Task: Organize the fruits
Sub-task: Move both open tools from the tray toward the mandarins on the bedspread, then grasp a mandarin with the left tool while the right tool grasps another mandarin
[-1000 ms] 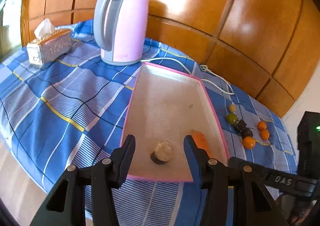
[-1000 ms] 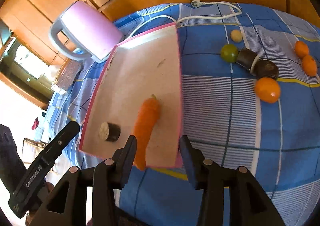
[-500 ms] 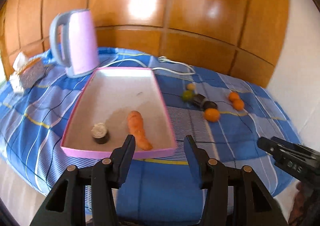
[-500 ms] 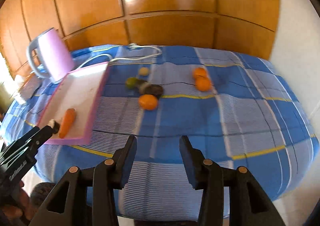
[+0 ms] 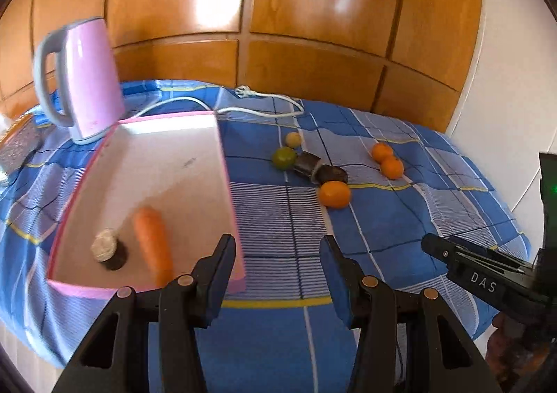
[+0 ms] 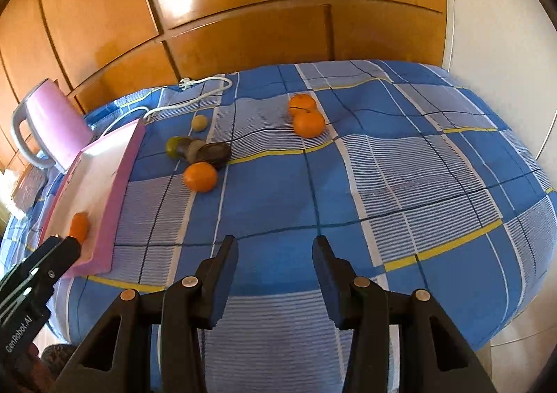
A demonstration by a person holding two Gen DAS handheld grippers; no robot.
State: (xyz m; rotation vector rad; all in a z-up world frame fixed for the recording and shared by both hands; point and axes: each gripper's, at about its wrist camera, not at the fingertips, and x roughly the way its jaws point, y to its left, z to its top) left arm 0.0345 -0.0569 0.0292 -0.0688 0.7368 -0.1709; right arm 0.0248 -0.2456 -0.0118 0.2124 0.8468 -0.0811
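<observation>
1. Left wrist view: the left gripper point(image 5: 276, 250) sits at the bottom centre, jaws parted with nothing between them, only blue checked tablecloth point(image 5: 400, 219) showing in the gap.
2. Left of centre lies the pink tray point(image 5: 222, 163). A carrot point(image 5: 153, 243) rests in its near end, and just left of it a dark stub with a pale cut face point(image 5: 108, 248).
3. Right of the tray, out on the cloth, a cluster: a green fruit point(image 5: 283, 158) touching two dark pieces point(image 5: 320, 168), a small yellowish fruit point(image 5: 293, 139) behind, an orange point(image 5: 334, 194) in front.
4. Further right, two more oranges point(image 5: 386, 159) sit touching each other.
5. Upper left of the frame: a pink kettle point(image 5: 87, 79), its white cord point(image 5: 264, 104) trailing across the cloth.
6. Right wrist view: the right gripper point(image 6: 275, 250) at bottom centre, jaws likewise apart and empty, over bare cloth.
7. Here the tray point(image 6: 122, 170) hugs the left edge and the fruit cluster point(image 6: 200, 163) sits upper left of centre, well apart from both grippers.
8. Each gripper shows at the edge of the other's view.
</observation>
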